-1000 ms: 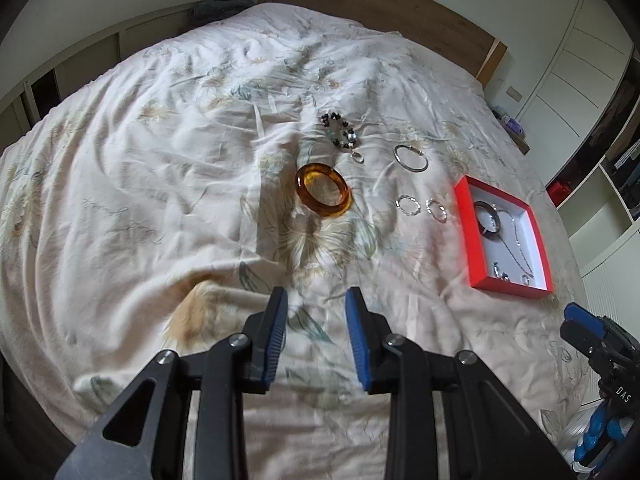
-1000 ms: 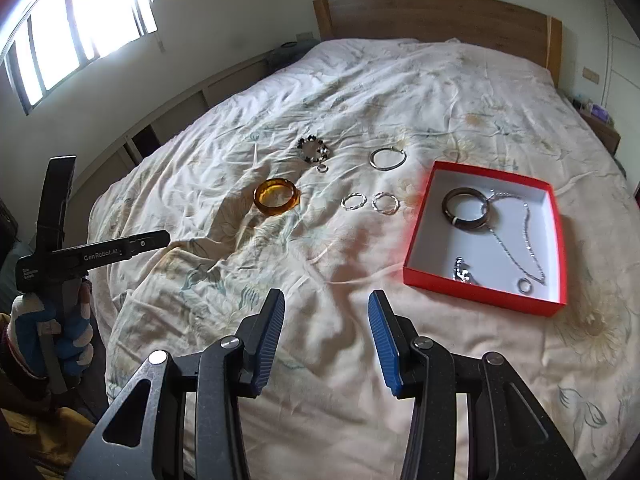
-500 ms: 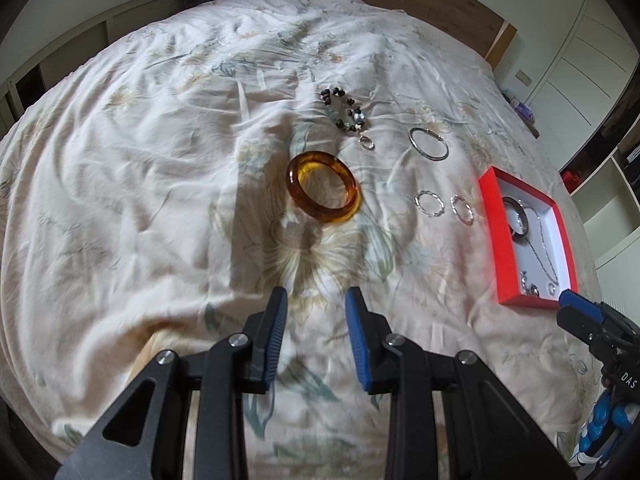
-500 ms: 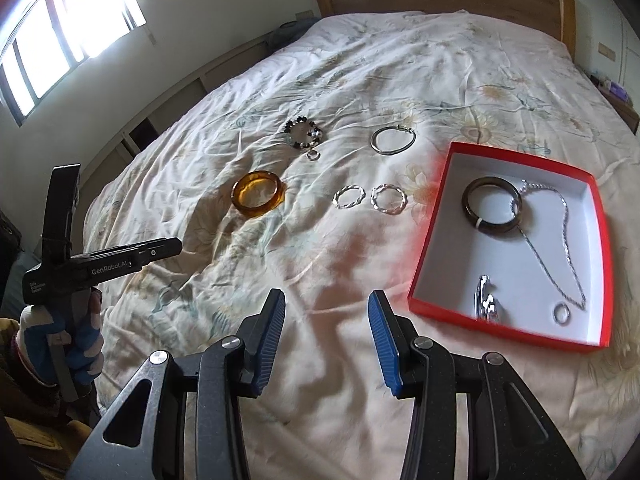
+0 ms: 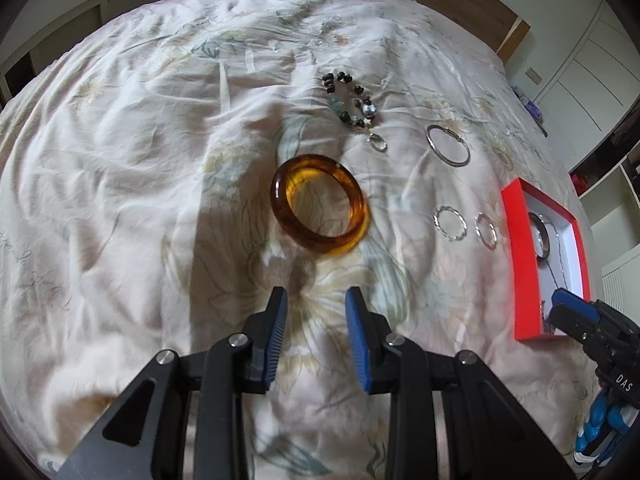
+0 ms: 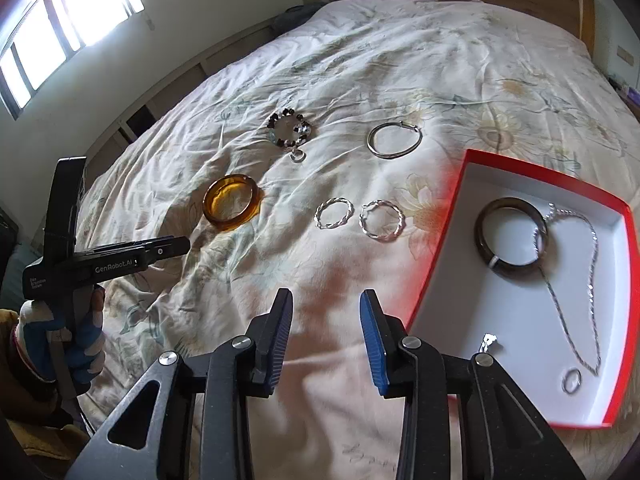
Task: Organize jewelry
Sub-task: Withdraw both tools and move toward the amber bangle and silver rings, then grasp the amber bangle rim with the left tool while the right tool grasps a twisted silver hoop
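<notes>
In the left wrist view, near the middle of the bed (image 5: pixel 120 160), the amber bangle (image 5: pixel 320 210) is lying flat on the quilt, just beyond the left gripper (image 5: pixel 316 334), whose jaws are standing part open with nothing between them. The bangle is looking rigid, glossy and probably light, so the pads could slip; pinching one side of its rim, one pad inside and one outside, is seeming the safest hold. Farther off the beaded bracelet (image 5: pixel 350 100) is lying loose.

In the right wrist view, the right gripper (image 6: pixel 326 338) is hanging empty over the quilt, its jaws having just been closing yet still apart. Beyond it two twisted silver hoops (image 6: pixel 334 213) are sitting side by side, thin and light, sinking slightly into soft cloth. On the right, the red box (image 6: pixel 448 240) is holding a dark bangle (image 6: pixel 510 236) and a chain
</notes>
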A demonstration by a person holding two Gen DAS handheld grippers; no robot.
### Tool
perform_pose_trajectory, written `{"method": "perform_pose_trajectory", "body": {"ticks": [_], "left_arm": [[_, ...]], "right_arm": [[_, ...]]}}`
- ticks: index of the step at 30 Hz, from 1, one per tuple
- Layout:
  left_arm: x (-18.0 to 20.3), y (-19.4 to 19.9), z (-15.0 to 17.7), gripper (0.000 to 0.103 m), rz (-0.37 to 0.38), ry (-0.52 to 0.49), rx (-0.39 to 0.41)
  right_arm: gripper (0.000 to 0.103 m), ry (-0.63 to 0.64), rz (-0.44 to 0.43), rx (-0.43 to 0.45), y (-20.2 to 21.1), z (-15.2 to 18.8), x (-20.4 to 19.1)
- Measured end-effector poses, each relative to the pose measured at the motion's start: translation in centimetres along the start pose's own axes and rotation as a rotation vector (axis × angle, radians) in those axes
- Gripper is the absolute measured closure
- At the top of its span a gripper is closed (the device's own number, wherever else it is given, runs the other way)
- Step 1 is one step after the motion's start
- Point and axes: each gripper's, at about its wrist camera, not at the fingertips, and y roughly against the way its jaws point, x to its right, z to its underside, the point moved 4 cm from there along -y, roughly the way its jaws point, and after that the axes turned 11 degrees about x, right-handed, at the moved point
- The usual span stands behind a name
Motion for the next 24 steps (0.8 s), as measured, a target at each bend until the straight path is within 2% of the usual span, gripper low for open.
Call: {"method": "perform_pose_trajectory", "body": {"ticks": [24], "left_arm": [[-1.8,-4.4,-2.9,0.074,0.000,0.067,0.012]], "right_arm": [[0.070,0.025,-0.043,-0.045,-5.5,-1.9,0.1]]}}
